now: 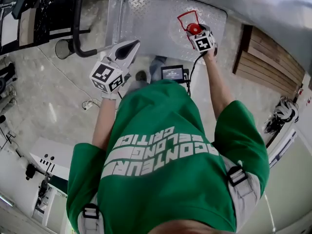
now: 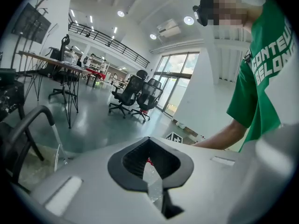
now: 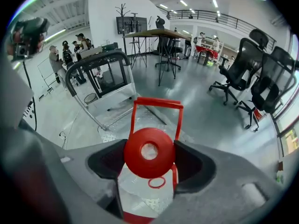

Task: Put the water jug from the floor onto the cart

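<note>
Water jug (image 1: pixel 193 28) hangs from my right gripper (image 3: pixel 150 168), whose fingers are clamped on the neck just under the round red cap. Its thin rectangular red handle stands upright. It is over the cart (image 1: pixel 151 18), above the embossed metal deck; I can't tell whether its base touches. My left gripper (image 1: pixel 127 49) is off to the side, fingers nearly closed on nothing. My worry is that a smooth, clear plastic body held only by the neck could swing or slip and land off the deck edge.
</note>
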Available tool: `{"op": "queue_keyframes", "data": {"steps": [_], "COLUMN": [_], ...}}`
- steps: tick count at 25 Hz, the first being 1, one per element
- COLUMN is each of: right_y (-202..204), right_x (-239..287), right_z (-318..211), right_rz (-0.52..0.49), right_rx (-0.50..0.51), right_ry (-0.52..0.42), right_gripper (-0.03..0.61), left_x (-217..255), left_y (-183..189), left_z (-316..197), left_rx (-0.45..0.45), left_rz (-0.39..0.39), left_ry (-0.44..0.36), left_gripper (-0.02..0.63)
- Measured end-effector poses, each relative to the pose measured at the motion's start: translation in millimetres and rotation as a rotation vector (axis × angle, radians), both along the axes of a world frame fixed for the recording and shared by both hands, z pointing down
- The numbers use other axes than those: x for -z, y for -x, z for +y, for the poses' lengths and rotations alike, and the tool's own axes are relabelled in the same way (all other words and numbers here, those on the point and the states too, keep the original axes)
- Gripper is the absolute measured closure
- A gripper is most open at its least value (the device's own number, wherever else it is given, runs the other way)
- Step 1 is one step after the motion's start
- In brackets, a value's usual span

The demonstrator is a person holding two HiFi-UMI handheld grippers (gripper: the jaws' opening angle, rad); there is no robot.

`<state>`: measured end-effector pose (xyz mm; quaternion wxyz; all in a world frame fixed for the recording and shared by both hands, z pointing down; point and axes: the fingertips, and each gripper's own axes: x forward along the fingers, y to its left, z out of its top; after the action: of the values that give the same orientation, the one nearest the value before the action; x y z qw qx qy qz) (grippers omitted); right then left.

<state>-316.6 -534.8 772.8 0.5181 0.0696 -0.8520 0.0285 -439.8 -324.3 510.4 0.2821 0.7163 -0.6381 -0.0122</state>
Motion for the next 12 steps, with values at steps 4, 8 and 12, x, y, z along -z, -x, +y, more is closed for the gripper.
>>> {"op": "queue_keyframes", "data": {"steps": [4, 8, 12], "right_y": [7.9, 30.1, 25.6], "right_x": [-32.3, -52.7, -77.1], "right_z": [-6.5, -7.2, -9.2], "right_rz": [0.069, 0.074, 0.158], "right_rx": [0.014, 0.068, 0.060], "right_ry": [0.015, 0.026, 0.033], "right_gripper": [0.282, 0.282, 0.282], "left_x": [-5.8, -9.3, -12.7], "left_y": [6.6, 16.6, 23.4], "left_z": [1.0, 4.6, 8.7], "left_rx": [0.019, 0.055, 0.089], "left_rz": [0.000, -0.001, 0.008], "left_ry": [0.025, 0.045, 0.057], "left_gripper": [0.604, 0.604, 0.604]}}
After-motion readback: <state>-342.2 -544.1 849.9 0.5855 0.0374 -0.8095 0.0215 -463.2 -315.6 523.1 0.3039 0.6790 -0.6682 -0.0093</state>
